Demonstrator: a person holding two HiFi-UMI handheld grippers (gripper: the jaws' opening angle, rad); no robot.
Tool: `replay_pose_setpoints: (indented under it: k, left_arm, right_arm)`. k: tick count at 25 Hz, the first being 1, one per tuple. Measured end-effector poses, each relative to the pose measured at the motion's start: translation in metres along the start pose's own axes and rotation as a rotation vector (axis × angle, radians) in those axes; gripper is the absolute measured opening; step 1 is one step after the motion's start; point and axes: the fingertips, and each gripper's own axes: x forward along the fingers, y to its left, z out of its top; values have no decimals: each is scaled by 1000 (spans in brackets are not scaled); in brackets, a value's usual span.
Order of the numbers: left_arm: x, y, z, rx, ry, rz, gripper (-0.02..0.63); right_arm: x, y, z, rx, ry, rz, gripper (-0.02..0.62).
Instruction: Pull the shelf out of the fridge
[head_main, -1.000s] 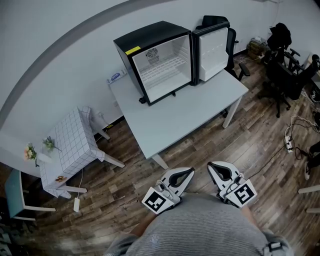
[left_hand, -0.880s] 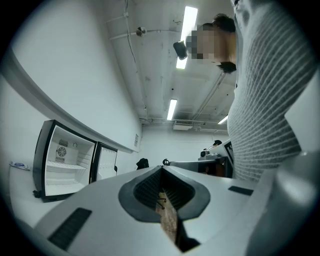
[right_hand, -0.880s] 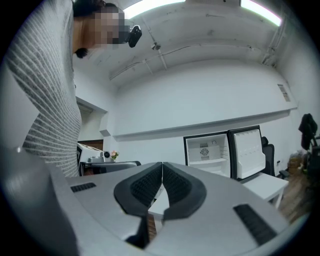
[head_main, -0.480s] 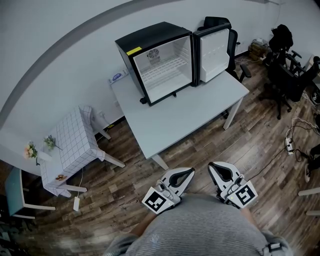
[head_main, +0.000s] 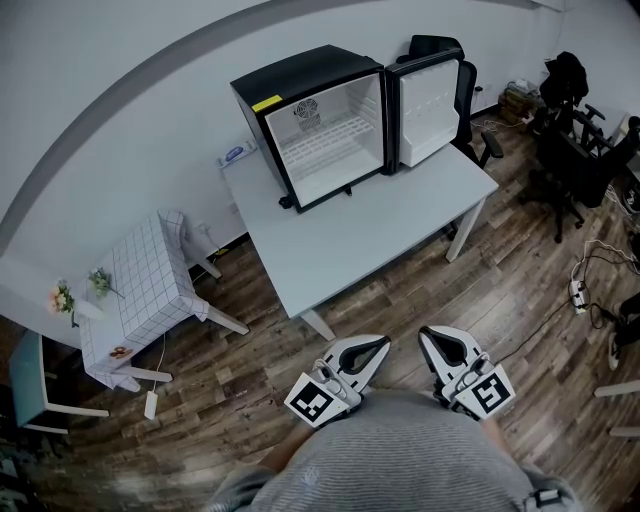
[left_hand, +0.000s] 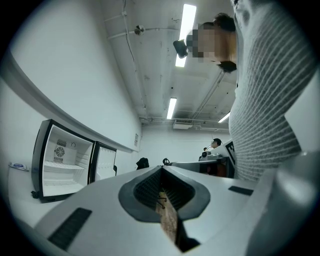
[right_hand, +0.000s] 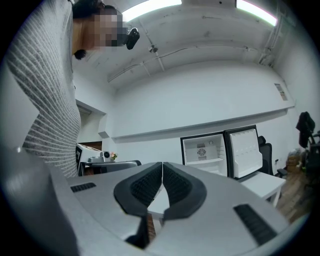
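Both tools sit close against the person's body. The left hand-held gripper (head_main: 383, 343) has its jaws pressed together on nothing, and the right hand-held gripper (head_main: 425, 333) is likewise closed and empty, its pads meeting in its own view. The fridge (head_main: 320, 120) stands well ahead of both, at the far end of the white worktop (head_main: 370, 230). Its door (head_main: 430, 95) is swung wide to the right, and the wire shelf (head_main: 325, 135) lies level about midway up the cavity, fully seated.

The step in hand looks like the approach, so nothing is gripped yet. To do it well, the jaws should spread before they enter the cavity, not inside it, where the walls leave little room. The shelf's front bar is probably the best thing to pinch, taken near its middle so the pull does not skew it in its side runners. The pull should run straight back toward the person and level, since a tilt could jam the wire. The fridge is small and may slide on the worktop. The free hand-held gripper could brace its frame.
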Motion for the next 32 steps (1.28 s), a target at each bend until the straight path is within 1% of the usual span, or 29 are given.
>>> replay_pose_setpoints:
  k: [6,14,18,22,27,32]
  left_arm:
    - [1,0,-6,-4,16,0,11]
    - [17,28,-7,-8,11,-10,11]
    - [34,53,-11,-16,11,-30,11]
    - [53,83,-8,-10,6,-45,11]
    - [72,121,-9,-11,20,-34,11]
    - [84,154,-8,-6,4,-19,11]
  right_arm:
    - [-1,-9,-7,32,3,-12,12]
    - [15,-31,-10,30,4,-41,12]
    - [33,-54,-9,29,9,-64,12]
    - [55,-77,-8,29,12,-70,12]
    - [85,-104,-7,26,15,-61,12]
    - [112,-121,-7,23,25,-42,12]
